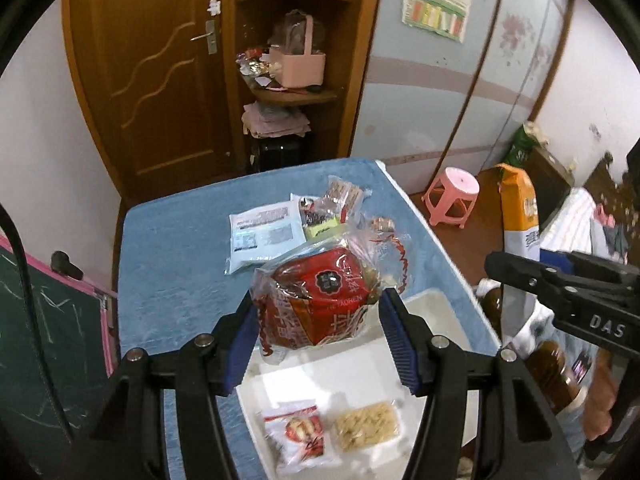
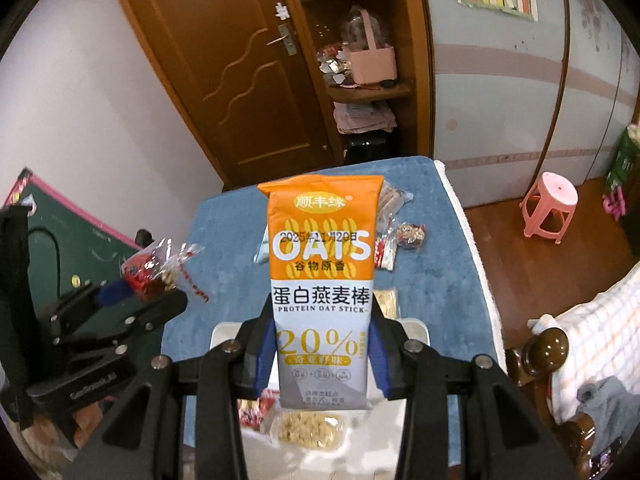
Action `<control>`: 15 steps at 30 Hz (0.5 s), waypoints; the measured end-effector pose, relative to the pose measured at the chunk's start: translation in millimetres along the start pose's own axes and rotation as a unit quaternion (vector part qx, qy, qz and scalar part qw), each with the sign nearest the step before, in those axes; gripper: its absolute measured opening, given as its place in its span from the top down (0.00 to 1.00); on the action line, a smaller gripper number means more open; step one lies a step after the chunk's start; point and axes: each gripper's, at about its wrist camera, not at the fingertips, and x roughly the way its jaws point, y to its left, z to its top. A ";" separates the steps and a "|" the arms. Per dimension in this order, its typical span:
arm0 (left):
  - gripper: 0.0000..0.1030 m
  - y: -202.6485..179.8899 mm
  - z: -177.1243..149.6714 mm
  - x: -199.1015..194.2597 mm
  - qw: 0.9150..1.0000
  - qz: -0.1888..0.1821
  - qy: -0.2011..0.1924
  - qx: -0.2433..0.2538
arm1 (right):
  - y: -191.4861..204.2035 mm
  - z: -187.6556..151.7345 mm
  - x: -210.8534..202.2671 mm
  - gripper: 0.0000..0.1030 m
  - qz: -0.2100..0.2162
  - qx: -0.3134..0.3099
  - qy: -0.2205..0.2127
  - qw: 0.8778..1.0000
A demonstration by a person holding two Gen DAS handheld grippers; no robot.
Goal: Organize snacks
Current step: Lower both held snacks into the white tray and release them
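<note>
Oat-stick pack [image 2: 322,280] seemingly between right jaws.

**Both grippers clamping, both raised**

Left gripper [image 1: 316,320] is sitting raised, blue pads [image 1: 240,344] pressing in on a red snack bag [image 1: 320,300]. Right gripper [image 2: 322,344] is sitting level beside it, off to its right, fingers [image 2: 266,356] pinching the lower half of an upright oat stick pack [image 2: 322,264].

My left gripper [image 1: 318,330]: black frame, blue ribbed pads [image 1: 240,350], silver screws. My right gripper [image 2: 322,354]: same build, white "DAS" lettering on its side.
</note>
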 end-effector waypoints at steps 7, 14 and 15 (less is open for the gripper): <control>0.44 -7.4 -35.4 -2.1 0.999 -0.019 0.033 0.023 | 14.3 -36.3 -9.0 0.61 -0.009 -0.008 0.018 1.000; 0.43 -10.0 -51.6 5.3 0.998 -0.021 0.057 0.030 | 12.8 -64.1 0.1 0.60 -0.024 0.003 0.050 0.998; 0.43 -10.8 -53.4 5.1 0.998 -0.020 0.058 0.030 | 11.3 -66.8 2.0 0.59 -0.025 0.005 0.054 0.998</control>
